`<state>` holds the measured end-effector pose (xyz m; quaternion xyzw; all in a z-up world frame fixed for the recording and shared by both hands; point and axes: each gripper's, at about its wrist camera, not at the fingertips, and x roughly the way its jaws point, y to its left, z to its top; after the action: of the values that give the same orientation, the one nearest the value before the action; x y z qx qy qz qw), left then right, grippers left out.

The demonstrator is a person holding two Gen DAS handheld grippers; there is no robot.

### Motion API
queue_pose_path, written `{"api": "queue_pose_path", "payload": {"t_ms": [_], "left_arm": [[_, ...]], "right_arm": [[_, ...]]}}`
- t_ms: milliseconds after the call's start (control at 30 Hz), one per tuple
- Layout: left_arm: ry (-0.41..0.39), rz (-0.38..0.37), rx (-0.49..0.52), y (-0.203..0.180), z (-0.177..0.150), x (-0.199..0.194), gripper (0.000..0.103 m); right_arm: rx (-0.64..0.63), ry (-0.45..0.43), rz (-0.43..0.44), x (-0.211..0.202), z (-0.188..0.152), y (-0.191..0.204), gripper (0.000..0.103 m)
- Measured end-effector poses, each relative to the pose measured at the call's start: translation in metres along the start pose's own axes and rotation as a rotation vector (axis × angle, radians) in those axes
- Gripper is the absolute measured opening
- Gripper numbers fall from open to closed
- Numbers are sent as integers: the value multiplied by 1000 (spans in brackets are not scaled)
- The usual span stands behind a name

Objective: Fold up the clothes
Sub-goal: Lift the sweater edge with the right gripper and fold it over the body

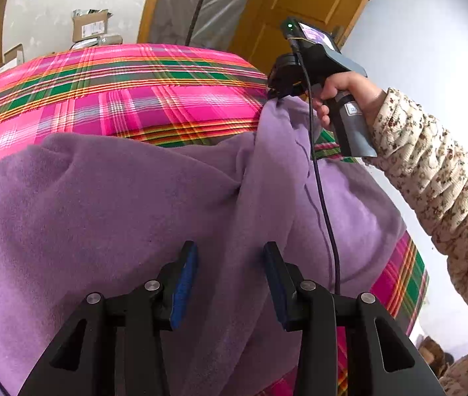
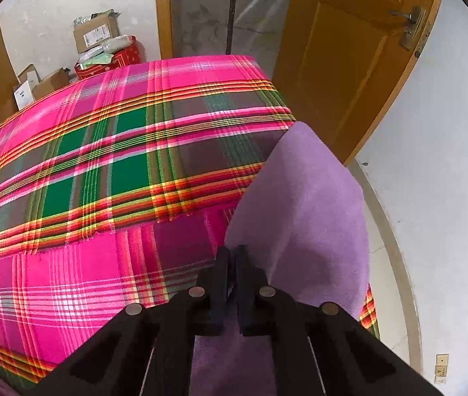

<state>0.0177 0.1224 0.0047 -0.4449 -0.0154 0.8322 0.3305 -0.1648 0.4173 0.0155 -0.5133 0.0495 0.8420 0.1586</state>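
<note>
Holding purple fleece garment (image 1: pixel 108 204) spread over plaid-covered bed (image 1: pixel 134 99) | right gripper (image 2: pixel 233 254) fingers pinching a raised far edge | left gripper (image 1: pixel 230 264) fingers spread above cloth — gripping nothing | handling: soft, light, limp — likely sags; grasp at hems or corners.

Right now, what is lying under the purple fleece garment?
Under the purple fleece garment lies a pink and green plaid cloth, which shows around its edges. What the cloth covers, and anything beneath the garment's middle, is hidden. The right claw pinches one corner.
</note>
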Motion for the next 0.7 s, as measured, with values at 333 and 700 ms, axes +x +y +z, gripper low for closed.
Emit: {"api": "queue_pose_path", "payload": {"t_ms": [333, 700], "left_arm": [[-4, 57, 22, -8, 0, 4, 43], [-7, 140, 47, -18, -3, 1, 43]], "right_arm": [[65, -117, 58, -45, -24, -39, 3], [163, -226, 131, -97, -63, -93, 3]]}}
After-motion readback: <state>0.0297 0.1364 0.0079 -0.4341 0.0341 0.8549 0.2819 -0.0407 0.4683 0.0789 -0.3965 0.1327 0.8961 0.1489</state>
